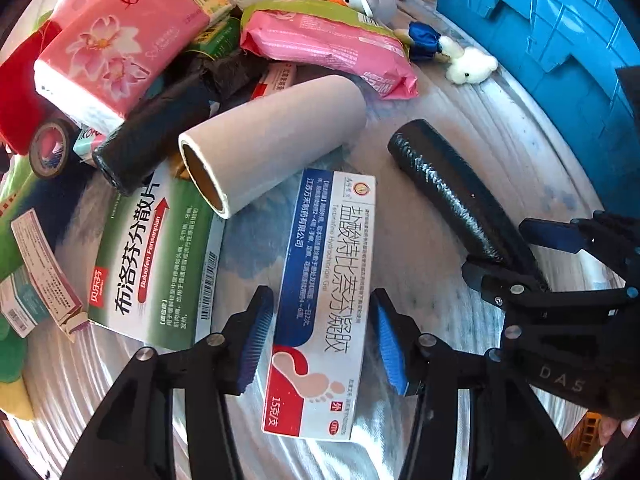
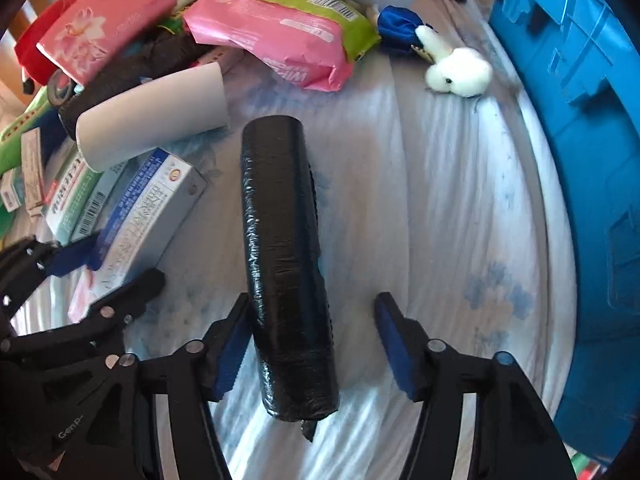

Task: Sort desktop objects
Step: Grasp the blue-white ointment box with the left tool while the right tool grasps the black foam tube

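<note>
Two grabs lined up, neither pinched yet
Left gripper [image 1: 320, 344] jaws spread round box [image 1: 320, 304]; right gripper [image 2: 310, 350] spread round black roll [image 2: 284, 264] — centre, then squeeze.

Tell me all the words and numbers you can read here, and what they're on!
"Terbinafine Hydrochloride Gel", "15克/支", "OTC": blue and white box.
"布洛芬分散片", "Buluofen Fensanpian": green and white box.
"DAS": right gripper.
"Gen": left gripper, rest cut off.
"WIPES", upside down: pink pack.
Small print, barcodes and the pink tissue pack writing: too small to read.
</note>
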### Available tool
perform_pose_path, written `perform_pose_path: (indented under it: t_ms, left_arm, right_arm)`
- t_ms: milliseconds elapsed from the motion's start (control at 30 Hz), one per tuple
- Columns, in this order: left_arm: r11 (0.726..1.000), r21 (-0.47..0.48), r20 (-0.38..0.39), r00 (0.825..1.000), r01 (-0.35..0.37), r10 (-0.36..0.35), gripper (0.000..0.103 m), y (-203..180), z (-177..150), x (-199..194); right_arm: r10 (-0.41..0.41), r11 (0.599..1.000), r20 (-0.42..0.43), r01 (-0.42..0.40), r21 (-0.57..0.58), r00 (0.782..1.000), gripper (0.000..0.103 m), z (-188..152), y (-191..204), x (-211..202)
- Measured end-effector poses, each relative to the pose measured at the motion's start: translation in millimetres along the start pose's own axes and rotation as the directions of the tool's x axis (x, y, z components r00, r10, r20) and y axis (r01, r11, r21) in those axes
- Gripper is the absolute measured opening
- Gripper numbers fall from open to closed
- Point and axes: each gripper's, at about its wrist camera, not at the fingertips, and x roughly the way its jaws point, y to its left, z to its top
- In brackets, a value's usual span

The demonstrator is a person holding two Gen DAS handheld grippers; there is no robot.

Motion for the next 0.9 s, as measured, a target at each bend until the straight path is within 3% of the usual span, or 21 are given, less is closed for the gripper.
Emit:
perform_pose_path:
  t_ms: [67, 133, 200, 267, 333, 433, 533, 633, 667, 700, 767, 900]
  left_arm:
    - [1.000, -0.027, 0.025, 1.000, 0.002, -0.001, 0.049, 7, -2, -2]
    - [0.999, -0.033, 0.018, 1.000, 0.023, -0.022, 0.059, 8, 0, -2]
    - [1.000, 0.024, -0.017, 1.000, 0.012, -0.012, 0.089, -5, 1, 4]
    - [0.998, 0.049, -0.010, 0.999, -0.050, 0.050, 0.103, -11, -2, 8]
    - [1.000, 0.015, -0.015, 1.000, -0.012, 0.013, 0.103, -6, -2, 11]
    - [1.000, 0.029, -0.019, 1.000, -0.012, 0.012, 0.103, -8, 1, 13]
    - [1.000, 0.027, -0.001, 1.000, -0.012, 0.012, 0.100, -8, 4, 15]
    - [1.000, 0.012, 0.025, 1.000, -0.016, 0.016, 0.085, -8, 8, 14]
    - [1.000, 0.008, 0.028, 0.999, -0.018, 0.017, 0.074, -9, 9, 13]
    - [1.000, 0.013, 0.030, 0.999, -0.013, 0.012, 0.060, -10, 10, 11]
    - [0.998, 0.039, 0.031, 0.999, -0.040, 0.039, 0.041, -16, 9, 7]
    - [0.995, 0.042, 0.056, 0.995, -0.085, 0.083, 0.038, -23, 8, -5]
  right_arm:
    - [0.067, 0.996, 0.031, -0.068, 0.055, 0.997, 0.084, -2, -9, 1]
    - [0.180, 0.975, 0.055, -0.185, 0.121, 0.982, 0.103, -3, -21, 5]
    - [0.175, 0.978, 0.045, -0.179, 0.110, 0.983, 0.103, -3, -18, 8]
    - [0.124, 0.990, 0.021, -0.125, 0.059, 0.992, 0.103, -3, -6, 13]
    - [0.099, 0.994, 0.013, -0.099, 0.053, 0.995, 0.098, -3, -2, 17]
    - [0.036, 0.999, 0.022, -0.037, 0.039, 0.999, 0.063, -2, 5, 12]
    - [0.053, 0.998, 0.070, -0.054, 0.019, 0.996, 0.058, 1, 11, 2]
    - [0.067, 0.998, 0.067, -0.068, 0.006, 0.995, 0.055, 8, 18, 8]
    - [0.072, 0.997, 0.055, -0.072, 0.001, 0.996, 0.041, 9, 21, 14]
    - [0.069, 0.998, 0.033, -0.069, -0.002, 0.997, 0.038, 10, 23, 21]
    - [0.056, 0.998, 0.042, -0.055, -0.010, 0.998, 0.034, 11, 26, 22]
    - [0.029, 0.999, 0.085, -0.026, -0.029, 0.996, 0.034, 7, 31, 13]
